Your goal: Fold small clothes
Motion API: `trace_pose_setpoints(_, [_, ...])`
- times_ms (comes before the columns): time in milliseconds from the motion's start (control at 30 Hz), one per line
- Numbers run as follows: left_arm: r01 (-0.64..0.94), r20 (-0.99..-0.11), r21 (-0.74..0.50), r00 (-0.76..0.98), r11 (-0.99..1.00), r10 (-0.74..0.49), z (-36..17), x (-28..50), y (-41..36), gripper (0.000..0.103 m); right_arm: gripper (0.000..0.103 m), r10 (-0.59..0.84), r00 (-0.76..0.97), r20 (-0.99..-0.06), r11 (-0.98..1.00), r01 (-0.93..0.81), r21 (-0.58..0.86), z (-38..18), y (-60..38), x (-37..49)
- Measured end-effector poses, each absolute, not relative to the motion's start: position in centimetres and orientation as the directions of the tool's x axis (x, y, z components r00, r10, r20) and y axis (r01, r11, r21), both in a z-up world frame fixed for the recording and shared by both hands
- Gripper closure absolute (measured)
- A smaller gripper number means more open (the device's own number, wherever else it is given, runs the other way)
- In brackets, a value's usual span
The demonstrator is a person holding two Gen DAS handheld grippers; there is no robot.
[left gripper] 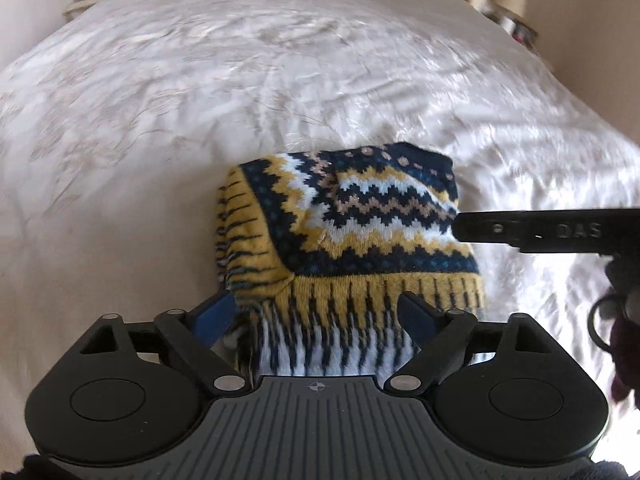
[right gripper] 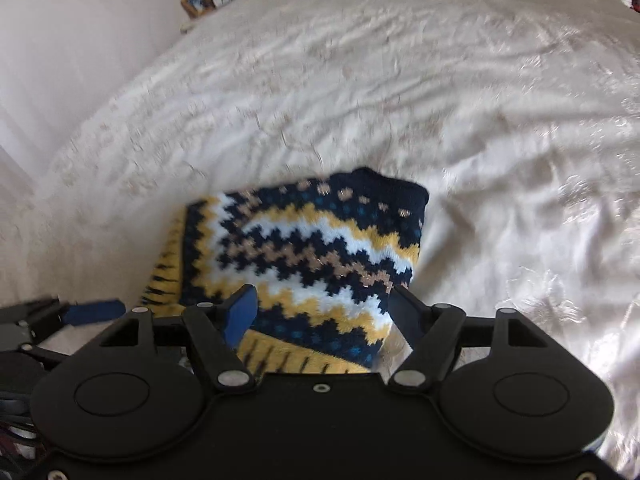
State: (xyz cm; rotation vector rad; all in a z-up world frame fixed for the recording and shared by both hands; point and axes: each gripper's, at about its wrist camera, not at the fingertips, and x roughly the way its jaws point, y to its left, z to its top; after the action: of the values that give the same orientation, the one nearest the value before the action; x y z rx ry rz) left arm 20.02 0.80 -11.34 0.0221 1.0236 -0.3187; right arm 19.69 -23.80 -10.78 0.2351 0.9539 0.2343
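A small knitted garment [left gripper: 352, 224] with navy, yellow, white and tan zigzag bands lies folded on a white bedspread [left gripper: 200, 100]. My left gripper [left gripper: 320, 312] is open, its blue-padded fingers spread either side of the garment's near edge. My right gripper [right gripper: 320, 308] is open too, fingers astride the garment [right gripper: 312, 252] from the right side. One right finger [left gripper: 500, 230] reaches in from the right in the left wrist view and touches the garment's right edge. A left gripper finger [right gripper: 94, 310] shows at the left in the right wrist view.
The wrinkled white bedspread [right gripper: 440, 80] fills both views. Bedside clutter with small frames [right gripper: 204, 0] stands at the far left, and a lamp with other items [left gripper: 516, 8] at the far right. A pale wall [right gripper: 60, 40] runs along the left.
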Motion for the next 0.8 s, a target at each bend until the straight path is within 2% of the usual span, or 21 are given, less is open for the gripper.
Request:
trace_pose_setpoints(67, [0.246, -0.84, -0.132, 0.486, 0.96, -0.24, -10.5, 19.2, 1.1, 0.011, 0.015, 0.288, 0.571, -0.769, 0.952, -0.085, 0.293, -9.8, -23.9, 18.8])
trace_pose_setpoints(233, [0.221, -0.832, -0.085, 0.52, 0.972, -0.191, -8.3, 17.4, 1.5, 0.011, 0.0, 0.285, 0.597, -0.75, 0.951, -0.081, 0.297, -7.7, -23.8, 16.4])
trace_pose_setpoints(467, [0.162, -0.833, -0.085, 0.529, 0.983, -0.16, -5.8, 16.0, 1.8, 0.011, 0.0, 0.237, 0.582, -0.778, 0.968, -0.078, 0.237, -6.8, -22.9, 13.8])
trace_pose_setpoints(800, [0.175, -0.827, -0.091, 0.536, 0.98, -0.172, -4.2, 14.7, 0.8, 0.011, 0.0, 0.223, 0.575, -0.787, 0.974, -0.091, 0.209, -5.4, -22.5, 11.2])
